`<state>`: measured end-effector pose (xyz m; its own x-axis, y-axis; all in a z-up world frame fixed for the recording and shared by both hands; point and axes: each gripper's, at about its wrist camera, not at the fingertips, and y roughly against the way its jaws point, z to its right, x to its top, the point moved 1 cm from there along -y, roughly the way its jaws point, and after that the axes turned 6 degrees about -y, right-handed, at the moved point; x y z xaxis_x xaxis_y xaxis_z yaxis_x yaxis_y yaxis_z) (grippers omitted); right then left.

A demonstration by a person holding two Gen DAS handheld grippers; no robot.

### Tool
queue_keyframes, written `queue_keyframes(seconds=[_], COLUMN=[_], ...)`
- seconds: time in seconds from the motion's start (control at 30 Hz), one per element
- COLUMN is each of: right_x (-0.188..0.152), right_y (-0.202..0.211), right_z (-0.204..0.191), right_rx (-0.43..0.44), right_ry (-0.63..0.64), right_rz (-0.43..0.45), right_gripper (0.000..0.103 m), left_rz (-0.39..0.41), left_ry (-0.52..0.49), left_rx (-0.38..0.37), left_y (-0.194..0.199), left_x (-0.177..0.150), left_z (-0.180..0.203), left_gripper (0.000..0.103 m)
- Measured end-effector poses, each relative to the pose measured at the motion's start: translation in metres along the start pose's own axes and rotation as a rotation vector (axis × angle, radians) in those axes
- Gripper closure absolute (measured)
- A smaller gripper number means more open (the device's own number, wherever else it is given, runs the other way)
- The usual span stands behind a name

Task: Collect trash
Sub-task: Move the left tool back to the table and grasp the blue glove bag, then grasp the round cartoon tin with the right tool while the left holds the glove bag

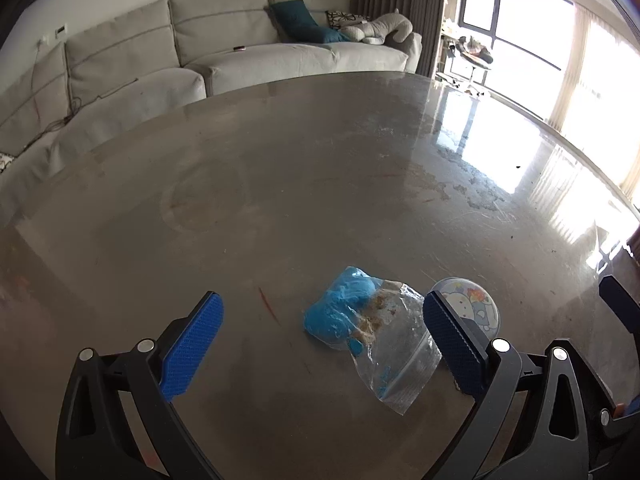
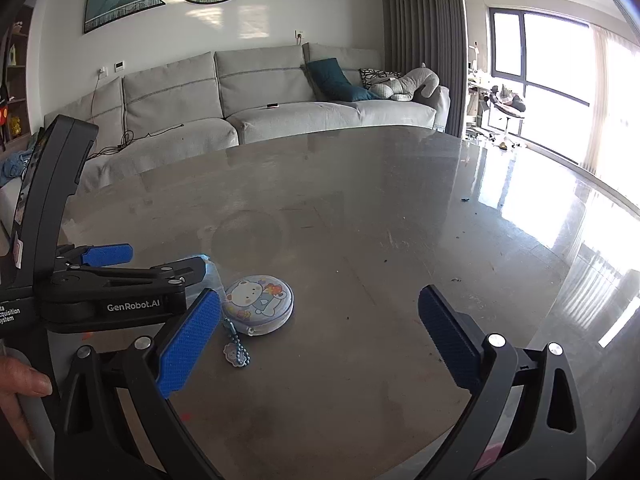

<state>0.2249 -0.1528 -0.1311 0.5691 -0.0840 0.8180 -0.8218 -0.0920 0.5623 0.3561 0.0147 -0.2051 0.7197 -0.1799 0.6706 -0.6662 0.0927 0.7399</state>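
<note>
A clear zip bag (image 1: 376,340) with blue stuff and brown crumbs inside lies on the grey table (image 1: 280,184), between the fingers of my left gripper (image 1: 322,332), nearer the right finger. That gripper is open and hovers over the bag. A round tin with a cartoon bear (image 1: 474,306) sits just right of the bag, partly hidden by the right finger. In the right wrist view the same tin (image 2: 259,301) with its bead chain charm (image 2: 236,350) lies by the left finger of my open right gripper (image 2: 320,328). The left gripper (image 2: 120,280) shows at the left, hiding most of the bag.
A grey sofa (image 2: 280,100) with a teal cushion and a plush toy stands beyond the table's far edge. Small dark crumbs (image 2: 454,280) dot the table on the right. A person's hand (image 2: 20,384) holds the left gripper's handle. Windows and a shiny floor lie to the right.
</note>
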Motion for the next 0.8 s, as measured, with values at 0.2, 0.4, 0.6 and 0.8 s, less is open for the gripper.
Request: queue_keyframes(seconds=[0.2,0.4,0.6,0.8], right_x=[-0.006,-0.006,-0.011,-0.008], right_y=[-0.004,-0.005,-0.011,-0.032], right_z=[0.001,-0.003,-0.005,-0.017], right_rx=[-0.005,-0.002,-0.009,0.019], right_ry=[-0.006,-0.016,0.002,0.006], right_rz=[-0.008,-0.012,-0.041,-0.106], right_gripper=[0.004,0.005,0.004,0.004], left_rz=[-0.085,-0.063,-0.039,0.057], left_ry=[0.048,-0.03,0.039,0.001], left_rx=[-0.028,-0.023,-0.081,0.031], left_y=[-0.021,-0.014,-0.001,0.024], left_x=[-0.008,-0.012,-0.013,-0.009], left_z=[-0.011,0.004,-0.009,-0.012], left_gripper=[0.01,0.06,0.068,0.068])
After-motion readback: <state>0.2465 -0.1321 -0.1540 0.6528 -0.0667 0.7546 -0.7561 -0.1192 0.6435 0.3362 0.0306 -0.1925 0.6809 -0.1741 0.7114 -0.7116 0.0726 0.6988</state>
